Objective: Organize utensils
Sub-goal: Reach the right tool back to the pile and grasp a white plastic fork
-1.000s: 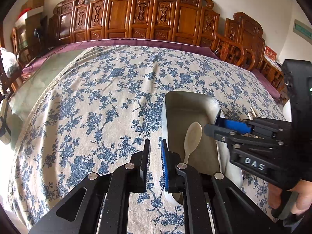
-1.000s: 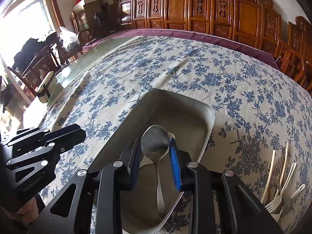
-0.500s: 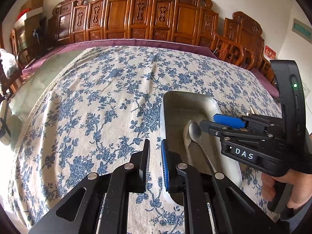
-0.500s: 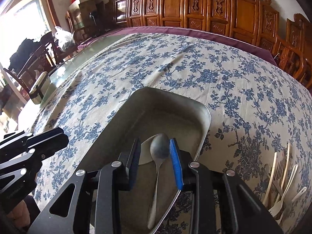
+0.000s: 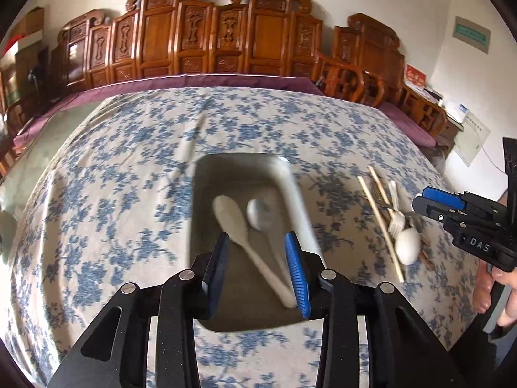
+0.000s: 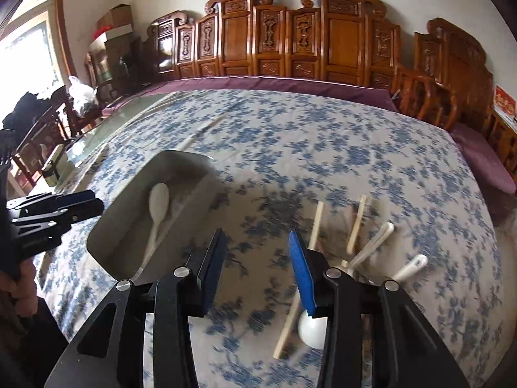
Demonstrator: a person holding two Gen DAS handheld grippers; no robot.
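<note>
A grey metal tray (image 5: 200, 213) lies on the flowered tablecloth and holds a cream spoon (image 5: 230, 216) and a metal spoon (image 5: 258, 216). My left gripper (image 5: 257, 260) is open and empty, just above the tray's near end. The tray (image 6: 129, 213) and cream spoon (image 6: 158, 200) also show in the right wrist view. My right gripper (image 6: 257, 266) is open and empty, over the cloth between the tray and a loose pile of utensils (image 6: 362, 245): chopsticks, white spoons, forks. The pile shows in the left wrist view (image 5: 392, 216), with the right gripper (image 5: 439, 205) beside it.
The flowered tablecloth (image 6: 323, 148) covers a large table. Carved wooden chairs (image 6: 290, 38) line the far side and right (image 6: 452, 74). A glass-topped part of the table (image 6: 106, 135) with a small object lies at far left.
My right gripper has let go of the metal spoon in the tray and moved right toward the utensil pile. My left gripper has opened and shifted right over the tray.
</note>
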